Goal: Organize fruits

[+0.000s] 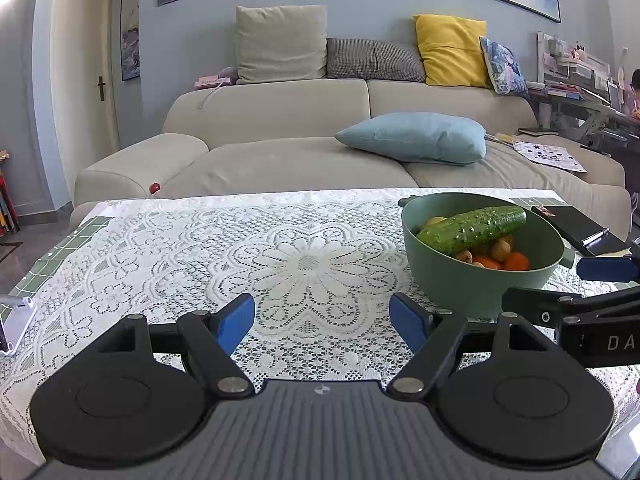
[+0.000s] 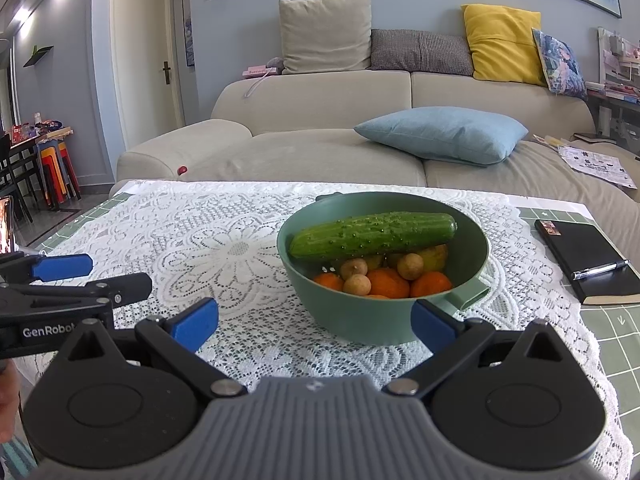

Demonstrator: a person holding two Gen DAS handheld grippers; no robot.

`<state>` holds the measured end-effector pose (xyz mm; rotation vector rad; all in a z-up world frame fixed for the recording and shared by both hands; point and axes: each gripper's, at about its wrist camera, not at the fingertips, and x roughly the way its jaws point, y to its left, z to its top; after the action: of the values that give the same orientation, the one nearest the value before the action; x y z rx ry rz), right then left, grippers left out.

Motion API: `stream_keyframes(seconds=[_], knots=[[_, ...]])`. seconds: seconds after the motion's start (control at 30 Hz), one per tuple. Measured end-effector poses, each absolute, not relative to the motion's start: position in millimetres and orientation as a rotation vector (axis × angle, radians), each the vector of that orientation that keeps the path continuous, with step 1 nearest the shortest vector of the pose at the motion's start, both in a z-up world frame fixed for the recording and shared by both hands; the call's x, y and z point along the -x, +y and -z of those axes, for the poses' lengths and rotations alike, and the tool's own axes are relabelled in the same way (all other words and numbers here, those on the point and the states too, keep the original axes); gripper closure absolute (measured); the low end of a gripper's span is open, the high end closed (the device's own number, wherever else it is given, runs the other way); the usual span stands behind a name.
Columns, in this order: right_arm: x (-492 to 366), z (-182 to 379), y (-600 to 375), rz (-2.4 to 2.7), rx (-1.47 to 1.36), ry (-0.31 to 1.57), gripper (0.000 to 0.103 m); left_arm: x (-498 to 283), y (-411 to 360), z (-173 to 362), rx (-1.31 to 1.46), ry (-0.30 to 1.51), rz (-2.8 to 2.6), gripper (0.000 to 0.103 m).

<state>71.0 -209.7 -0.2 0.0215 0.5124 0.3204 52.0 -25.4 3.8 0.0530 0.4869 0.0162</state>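
Observation:
A green bowl (image 2: 372, 320) stands on the lace-covered table, at the right in the left wrist view (image 1: 472, 288). A cucumber (image 2: 372, 235) lies across the top of its contents (image 1: 472, 229). Under it are oranges (image 2: 388, 282) and small tan round fruits (image 2: 411, 266), with something yellow behind. My right gripper (image 2: 314, 326) is open just in front of the bowl, nothing between its blue pads. My left gripper (image 1: 322, 322) is open over bare lace, left of the bowl. Each gripper shows at the edge of the other's view.
A black notebook (image 2: 588, 258) with a pen (image 2: 600, 269) on it lies right of the bowl. A white phone stand (image 1: 16, 326) sits at the table's left edge. A green cutting mat (image 2: 616, 344) lies under the lace cloth (image 1: 192, 248). Behind the table stands a beige sofa (image 2: 320, 148) with cushions.

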Motion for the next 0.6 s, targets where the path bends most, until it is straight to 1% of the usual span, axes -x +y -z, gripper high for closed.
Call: stream_keyframes(seconds=[0.6], knots=[[-70.6, -1.3, -209.6, -0.323, -0.02, 0.518, 0.004, -51.7, -25.3, -4.1, -0.049, 0.488, -0.017, 0.013]])
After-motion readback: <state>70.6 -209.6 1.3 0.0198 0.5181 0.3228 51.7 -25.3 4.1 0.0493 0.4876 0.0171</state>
